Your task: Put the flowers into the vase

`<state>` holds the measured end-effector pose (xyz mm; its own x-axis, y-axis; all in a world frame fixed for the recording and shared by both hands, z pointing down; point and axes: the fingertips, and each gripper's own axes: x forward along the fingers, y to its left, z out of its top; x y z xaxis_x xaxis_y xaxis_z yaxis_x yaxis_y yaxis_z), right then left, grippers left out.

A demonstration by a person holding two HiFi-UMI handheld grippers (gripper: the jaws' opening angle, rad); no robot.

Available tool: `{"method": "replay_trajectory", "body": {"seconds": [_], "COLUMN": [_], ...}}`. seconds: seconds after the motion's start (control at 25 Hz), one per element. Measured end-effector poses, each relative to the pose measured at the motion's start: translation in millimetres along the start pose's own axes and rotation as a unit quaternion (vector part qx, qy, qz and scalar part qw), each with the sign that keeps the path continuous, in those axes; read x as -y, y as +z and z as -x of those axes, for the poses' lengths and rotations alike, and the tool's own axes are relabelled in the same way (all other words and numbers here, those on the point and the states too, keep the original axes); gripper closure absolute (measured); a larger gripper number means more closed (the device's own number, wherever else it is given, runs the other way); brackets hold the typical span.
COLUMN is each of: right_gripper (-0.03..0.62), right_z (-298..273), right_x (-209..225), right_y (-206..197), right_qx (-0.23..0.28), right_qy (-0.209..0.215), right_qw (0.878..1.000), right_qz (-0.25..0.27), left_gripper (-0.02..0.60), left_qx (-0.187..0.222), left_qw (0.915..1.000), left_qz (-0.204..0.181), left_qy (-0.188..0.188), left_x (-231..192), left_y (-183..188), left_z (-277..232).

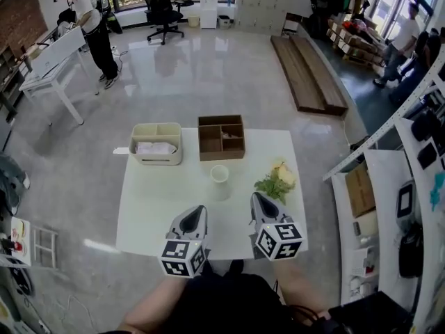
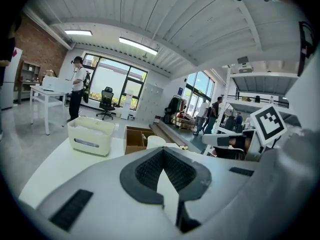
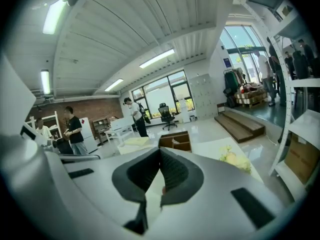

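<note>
Apparently not begun: yet to pick the flowers [image 1: 278, 181] off the desk [image 1: 146, 214], lying there near the vase [image 1: 220, 175], to its right, and to stand them inside. Holding nothing in left gripper [image 1: 197, 214] or right gripper [image 1: 259, 202], jaws together on both. Counting one bunch, one vase, one cream bin [image 1: 156, 160], one wooden box [image 1: 221, 120].

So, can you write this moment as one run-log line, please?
left hand-held gripper: shut, empty | right hand-held gripper: shut, empty | flowers: lying on table, right of vase | vase: upright, no flowers inside
</note>
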<state>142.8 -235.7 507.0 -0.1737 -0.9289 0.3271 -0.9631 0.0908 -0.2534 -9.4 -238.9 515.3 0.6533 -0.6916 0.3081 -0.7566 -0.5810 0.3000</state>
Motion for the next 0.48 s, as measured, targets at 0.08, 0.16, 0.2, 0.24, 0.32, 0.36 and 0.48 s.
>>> {"method": "replay_trajectory", "body": {"seconds": [0.08, 0.16, 0.2, 0.24, 0.32, 0.36, 0.48], "right_gripper": [0.591, 0.589, 0.549, 0.539, 0.516, 0.49, 0.459], "right_z": [-11, -21, -25, -29, -35, -39, -49], "right_x": [28, 60, 75, 91, 119, 130, 155], "right_y": [-18, -46, -61, -75, -102, -114, -142], "right_qx": [-0.043, -0.097, -0.124, -0.149, -0.193, -0.212, -0.26], "right_qy": [-0.032, -0.06, -0.075, -0.092, -0.127, -0.139, -0.168], "right_qw": [0.998, 0.988, 0.981, 0.973, 0.955, 0.946, 0.923], "right_qz": [-0.042, -0.1, -0.127, -0.149, -0.185, -0.201, -0.227], "left_gripper": [0.578, 0.58, 0.579, 0.58, 0.579, 0.579, 0.579], "left_qx": [-0.001, -0.003, -0.003, -0.003, -0.004, -0.005, -0.007], "left_qw": [1.0, 1.0, 0.9999, 0.9999, 0.9999, 0.9999, 0.9998], "left_qz": [0.003, 0.005, 0.006, 0.006, 0.008, 0.008, 0.009], "left_qy": [-0.004, -0.008, -0.01, -0.011, -0.014, -0.014, -0.016], "left_x": [-1, -1, -1, -1, -2, -3, -5], "left_y": [0, 0, 0, 0, 0, 0, 0], "left_z": [-5, -10, -12, -14, -16, -17, -20]}}
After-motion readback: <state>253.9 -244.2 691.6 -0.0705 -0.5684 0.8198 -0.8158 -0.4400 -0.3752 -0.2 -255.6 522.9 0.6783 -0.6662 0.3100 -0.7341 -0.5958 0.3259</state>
